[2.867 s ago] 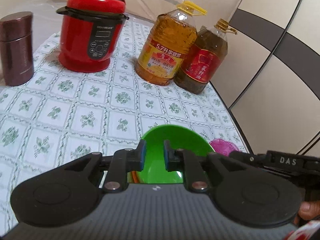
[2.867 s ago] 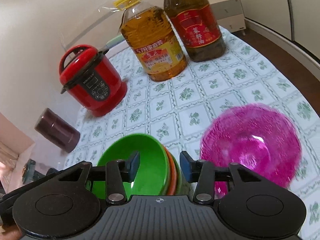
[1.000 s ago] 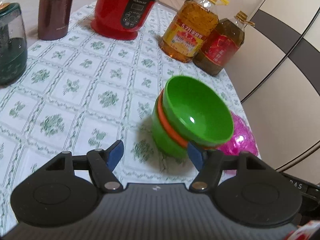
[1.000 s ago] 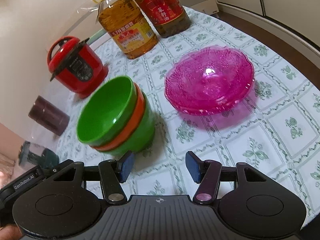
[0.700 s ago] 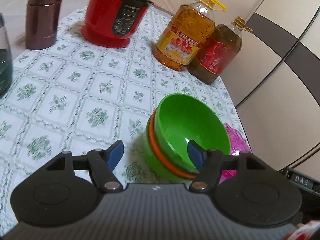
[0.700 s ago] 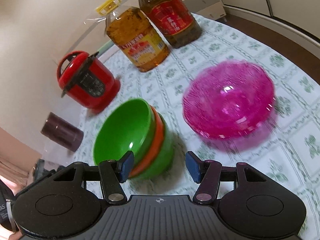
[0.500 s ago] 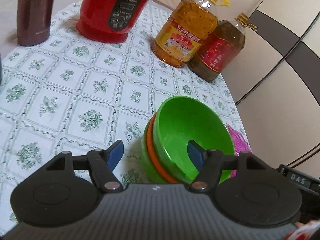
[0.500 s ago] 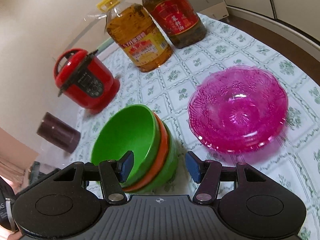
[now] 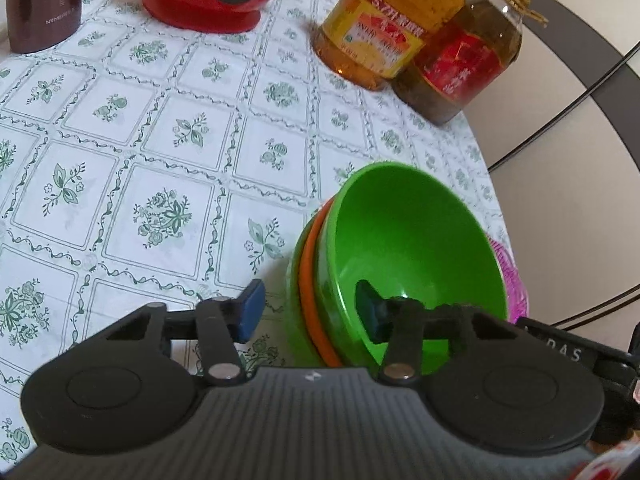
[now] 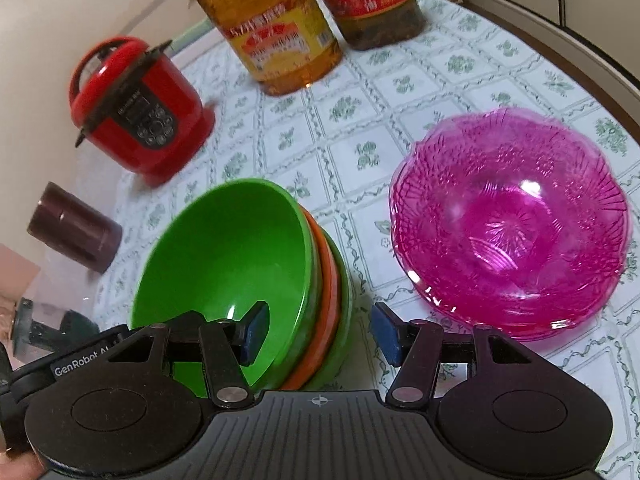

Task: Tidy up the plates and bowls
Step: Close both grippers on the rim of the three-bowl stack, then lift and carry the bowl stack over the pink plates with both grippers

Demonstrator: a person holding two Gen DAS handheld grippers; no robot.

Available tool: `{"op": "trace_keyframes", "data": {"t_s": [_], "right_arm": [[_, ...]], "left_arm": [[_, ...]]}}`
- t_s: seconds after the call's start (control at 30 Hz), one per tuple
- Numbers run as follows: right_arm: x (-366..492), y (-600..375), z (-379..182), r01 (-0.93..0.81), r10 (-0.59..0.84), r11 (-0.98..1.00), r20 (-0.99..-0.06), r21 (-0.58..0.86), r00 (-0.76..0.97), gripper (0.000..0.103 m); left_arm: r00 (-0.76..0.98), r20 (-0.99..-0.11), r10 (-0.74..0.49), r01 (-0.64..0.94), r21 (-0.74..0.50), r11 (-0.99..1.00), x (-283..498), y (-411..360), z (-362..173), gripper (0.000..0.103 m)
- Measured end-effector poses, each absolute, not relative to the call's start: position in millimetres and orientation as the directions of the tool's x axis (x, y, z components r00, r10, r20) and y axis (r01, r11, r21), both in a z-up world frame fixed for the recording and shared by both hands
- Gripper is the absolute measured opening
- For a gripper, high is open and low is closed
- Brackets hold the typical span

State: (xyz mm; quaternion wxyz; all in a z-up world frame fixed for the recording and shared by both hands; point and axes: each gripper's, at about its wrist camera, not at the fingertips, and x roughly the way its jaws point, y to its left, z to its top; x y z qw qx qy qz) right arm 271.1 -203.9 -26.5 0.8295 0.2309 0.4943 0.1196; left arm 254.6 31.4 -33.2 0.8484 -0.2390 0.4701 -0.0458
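Observation:
A stack of bowls, green (image 9: 404, 240) on orange (image 9: 310, 300) on green, stands on the patterned tablecloth; it also shows in the right wrist view (image 10: 228, 248). My left gripper (image 9: 310, 312) is open, astride the stack's left rim with one finger inside the top bowl. My right gripper (image 10: 320, 332) is open, astride the stack's right rim, left finger inside the top bowl. Stacked pink glass plates (image 10: 512, 228) lie right of the bowls; an edge of them (image 9: 512, 272) shows in the left wrist view.
A red cooker (image 10: 136, 112), two oil bottles (image 10: 280, 36) (image 10: 368, 0) and a brown flask (image 10: 72, 232) stand at the back. A dark green object (image 10: 40, 328) is at far left. The table edge (image 10: 580, 44) curves along the right.
Both grippers have moved closer to the bowl stack and now straddle its rim from opposite sides. The bowls and pink plates have stayed in place.

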Motion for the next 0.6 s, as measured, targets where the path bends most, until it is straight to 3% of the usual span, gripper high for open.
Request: {"op": "trace_keyframes", "data": {"t_s": [0.23,0.33,0.6], "right_arm": [[276.8,-206.4,-37.2,0.071,0.429,0.854,-0.775,0.515,0.463,0.056],[278.1,-207.8,-40.9,0.077,0.435,0.85,-0.777,0.521,0.455,0.045],[278.7,-201.5,-41.9,0.063,0.425,0.863,-0.789,0.501,0.444,0.032]], "left_arm": [[0.526,-0.794,-0.306,-0.125,-0.428,0.895,262.2,26.9,-34.9,0.031],[0.514,-0.803,-0.303,-0.111,-0.412,0.904,264.6,23.7,-35.5,0.026],[0.51,-0.818,-0.264,-0.113,-0.369,0.923,263.0,18.4,-34.0,0.023]]}}
